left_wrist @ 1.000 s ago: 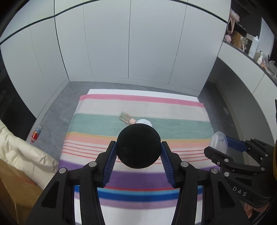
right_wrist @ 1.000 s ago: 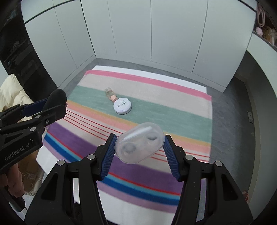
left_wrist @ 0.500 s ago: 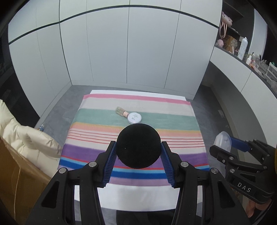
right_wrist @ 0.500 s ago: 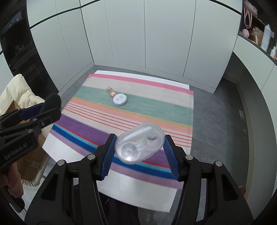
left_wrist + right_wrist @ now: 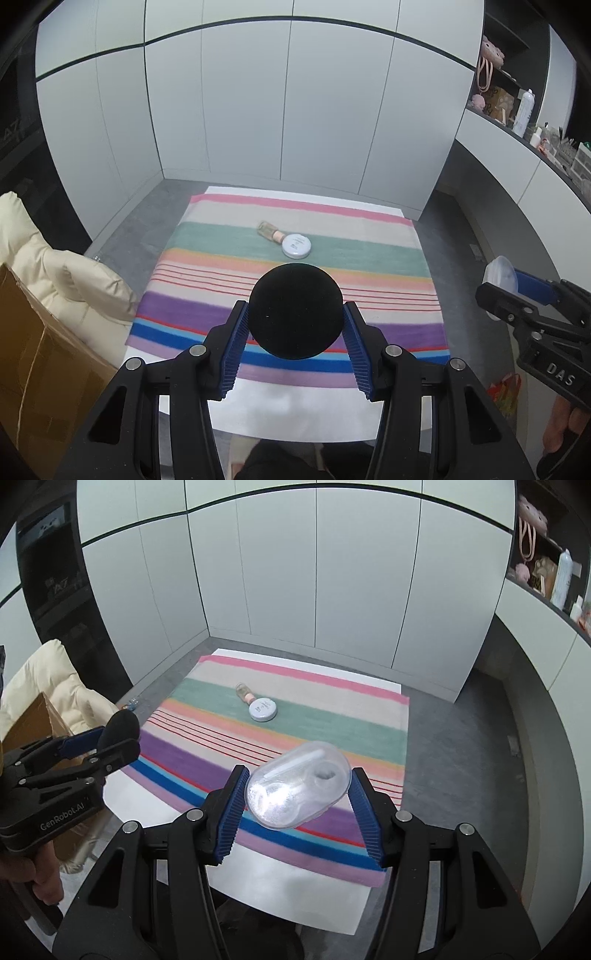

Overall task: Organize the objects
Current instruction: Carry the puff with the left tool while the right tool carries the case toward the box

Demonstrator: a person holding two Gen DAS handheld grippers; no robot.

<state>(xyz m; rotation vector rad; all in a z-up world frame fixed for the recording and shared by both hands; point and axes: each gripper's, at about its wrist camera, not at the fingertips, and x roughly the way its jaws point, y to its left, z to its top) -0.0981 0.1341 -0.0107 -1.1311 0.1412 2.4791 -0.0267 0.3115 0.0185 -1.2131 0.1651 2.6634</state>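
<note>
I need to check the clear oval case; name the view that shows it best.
Right wrist view: the clear oval case fills the centre, face-on between the right gripper fingers. The left wrist view shows only its edge at the right margin.

Illumination is even and diffuse from overhead, with soft, faint shadows. Both views show strong fisheye barrel distortion and black vignetting in the corners. Specular glare marks the clear case (image 5: 297,785) toward 8 o'clock. Focus is sharp centrally, softening slightly towards the rim
</note>
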